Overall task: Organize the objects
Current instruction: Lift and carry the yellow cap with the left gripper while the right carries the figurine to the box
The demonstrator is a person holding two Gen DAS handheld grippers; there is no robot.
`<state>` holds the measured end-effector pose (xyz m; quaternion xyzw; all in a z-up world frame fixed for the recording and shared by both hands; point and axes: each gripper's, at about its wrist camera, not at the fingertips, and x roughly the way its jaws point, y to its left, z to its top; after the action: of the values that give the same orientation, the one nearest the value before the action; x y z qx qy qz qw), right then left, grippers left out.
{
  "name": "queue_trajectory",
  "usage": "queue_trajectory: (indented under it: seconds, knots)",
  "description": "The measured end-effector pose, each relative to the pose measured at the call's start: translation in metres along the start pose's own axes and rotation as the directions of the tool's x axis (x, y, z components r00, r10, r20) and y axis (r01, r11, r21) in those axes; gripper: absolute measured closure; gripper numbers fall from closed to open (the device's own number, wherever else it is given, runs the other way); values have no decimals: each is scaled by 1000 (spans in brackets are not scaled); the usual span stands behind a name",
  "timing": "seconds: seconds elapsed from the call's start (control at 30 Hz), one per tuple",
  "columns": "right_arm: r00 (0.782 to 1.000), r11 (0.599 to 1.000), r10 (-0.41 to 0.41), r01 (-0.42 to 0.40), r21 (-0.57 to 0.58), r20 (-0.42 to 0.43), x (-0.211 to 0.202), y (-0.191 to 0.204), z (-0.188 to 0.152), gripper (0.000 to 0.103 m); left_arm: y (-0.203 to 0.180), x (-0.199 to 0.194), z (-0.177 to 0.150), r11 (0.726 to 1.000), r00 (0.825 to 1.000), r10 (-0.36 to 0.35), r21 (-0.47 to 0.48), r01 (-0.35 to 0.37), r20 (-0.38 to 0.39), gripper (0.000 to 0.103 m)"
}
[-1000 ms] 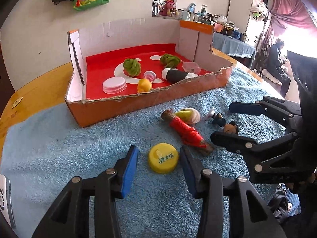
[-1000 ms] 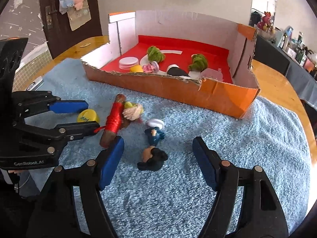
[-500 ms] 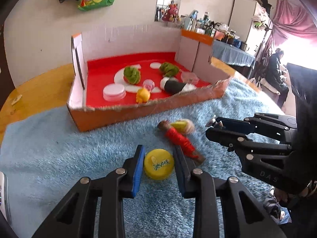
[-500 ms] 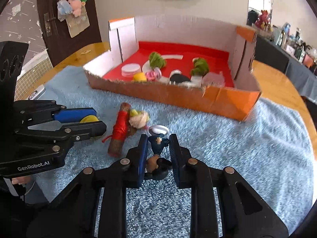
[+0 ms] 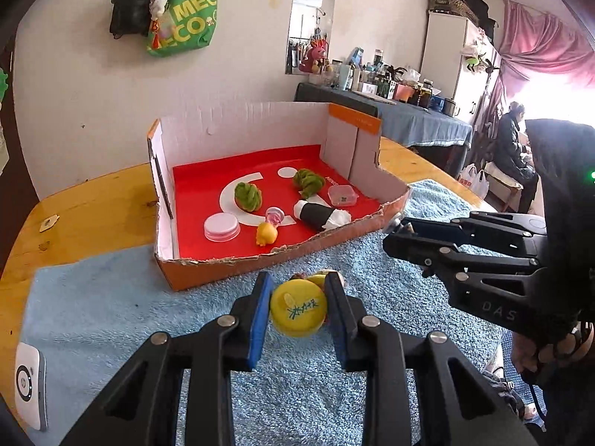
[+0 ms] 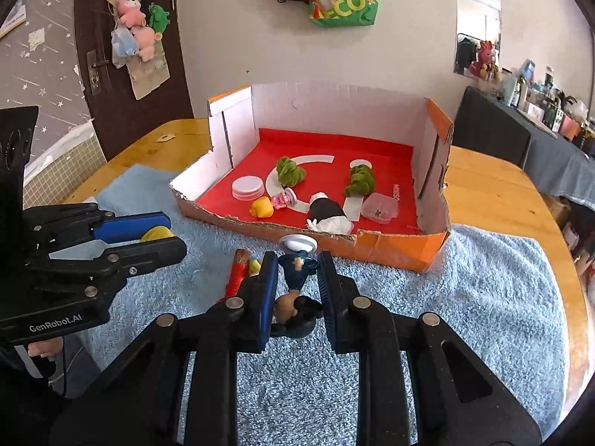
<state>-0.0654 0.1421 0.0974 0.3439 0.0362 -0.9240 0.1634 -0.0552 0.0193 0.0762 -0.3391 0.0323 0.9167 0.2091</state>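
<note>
My left gripper (image 5: 298, 295) is shut on a yellow bottle cap (image 5: 298, 314) with blue writing, held just above the blue towel (image 5: 93, 297). My right gripper (image 6: 297, 271) is shut on a small figurine (image 6: 297, 273) with a blue body, a white hat and a dark-haired head, also off the towel. In the right wrist view my left gripper (image 6: 169, 232) shows at the left with the cap (image 6: 156, 233) between its fingers. A red-thread spool on a stick (image 6: 237, 273) lies on the towel, partly hidden by my right fingers.
An orange cardboard box (image 5: 260, 260) with a red floor stands just beyond the towel. It holds two green yarn bundles, a white lid, a yellow duck and a black-and-white roll. A white device (image 5: 28, 390) lies at the near left. A person (image 5: 513, 148) sits far right.
Both grippers closed, the left on the yellow cap and the right on the figurine. Both then rose from the towel with their objects, and the box now sits lower in view.
</note>
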Motion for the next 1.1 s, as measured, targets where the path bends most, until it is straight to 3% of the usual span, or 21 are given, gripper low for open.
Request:
queue_trajectory:
  seconds: [0.33,0.6,0.87,1.1]
  knots:
    - [1000,1000,13,-13,-1,4,0,1,10,82,8,-8,12,1000,1000,18,-15,-18,22,72]
    - [999,999,38,-38,-3,-7,17,-8,54,82,26,7,52,999,998,51,-21,-50,26,72]
    - [994,1000,12,-13,-10,-107,80,-31,120,82,49,65,117,992,991,123,-24,-124,-44,72]
    - [970,1000,-3,6,12,-244,145,-53,156,82,60,129,147,979,969,205,20,-204,-137,72]
